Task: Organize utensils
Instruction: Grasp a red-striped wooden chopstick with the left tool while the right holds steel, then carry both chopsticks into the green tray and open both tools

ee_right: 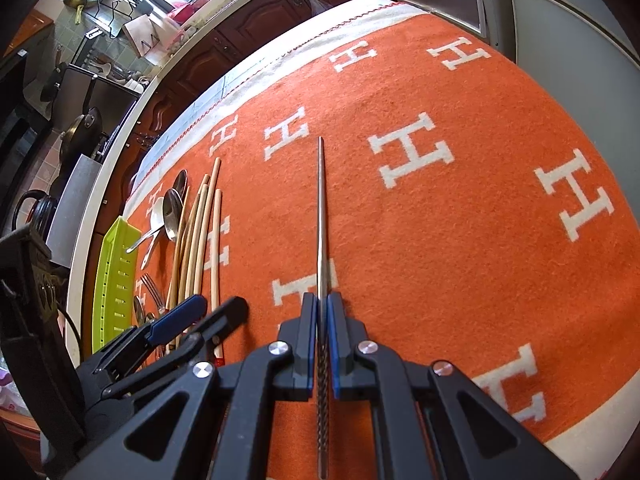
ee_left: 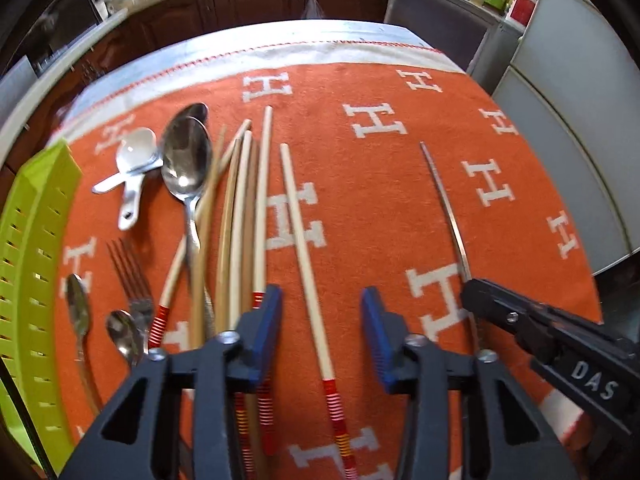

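Note:
My right gripper (ee_right: 323,308) is shut on a thin metal chopstick (ee_right: 321,208) that points away over the orange cloth (ee_right: 440,240); it also shows in the left wrist view (ee_left: 444,196). My left gripper (ee_left: 321,320) is open and empty above a wooden chopstick (ee_left: 306,264) with red banding. Several more wooden chopsticks (ee_left: 240,208) lie to its left. Two large spoons (ee_left: 186,160), a measuring spoon (ee_left: 134,160), a fork (ee_left: 130,272) and two small spoons (ee_left: 78,308) lie further left.
A green slotted plastic tray (ee_left: 32,264) stands at the table's left edge, also in the right wrist view (ee_right: 118,276). The orange cloth with white H letters covers the table. Dark wood cabinets (ee_left: 260,4) and a kitchen counter are behind.

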Action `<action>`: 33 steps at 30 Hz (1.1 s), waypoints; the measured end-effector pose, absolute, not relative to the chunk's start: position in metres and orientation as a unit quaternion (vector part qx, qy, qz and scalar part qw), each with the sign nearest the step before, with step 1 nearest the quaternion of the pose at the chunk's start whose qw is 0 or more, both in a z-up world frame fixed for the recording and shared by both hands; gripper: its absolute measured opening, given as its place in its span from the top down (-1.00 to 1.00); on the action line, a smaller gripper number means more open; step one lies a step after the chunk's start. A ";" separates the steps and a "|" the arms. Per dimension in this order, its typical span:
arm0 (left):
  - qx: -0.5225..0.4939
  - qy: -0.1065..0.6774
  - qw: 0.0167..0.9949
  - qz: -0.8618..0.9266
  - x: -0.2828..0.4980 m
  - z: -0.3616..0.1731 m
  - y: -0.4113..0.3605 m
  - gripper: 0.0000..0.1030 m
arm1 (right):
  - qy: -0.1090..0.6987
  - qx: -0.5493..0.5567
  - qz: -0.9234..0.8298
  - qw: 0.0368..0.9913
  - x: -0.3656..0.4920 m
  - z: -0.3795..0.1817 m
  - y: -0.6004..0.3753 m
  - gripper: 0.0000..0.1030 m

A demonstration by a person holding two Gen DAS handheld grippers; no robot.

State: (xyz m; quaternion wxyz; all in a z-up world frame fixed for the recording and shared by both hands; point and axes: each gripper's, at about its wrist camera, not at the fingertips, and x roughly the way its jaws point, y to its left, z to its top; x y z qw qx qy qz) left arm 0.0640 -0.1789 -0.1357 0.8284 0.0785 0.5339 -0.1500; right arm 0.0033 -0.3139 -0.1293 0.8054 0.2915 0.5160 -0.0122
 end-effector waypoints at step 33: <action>-0.001 0.430 0.901 -0.064 0.063 -0.022 0.067 0.93 | 0.528 0.311 0.189 0.768 0.076 -0.053 -0.132 0.89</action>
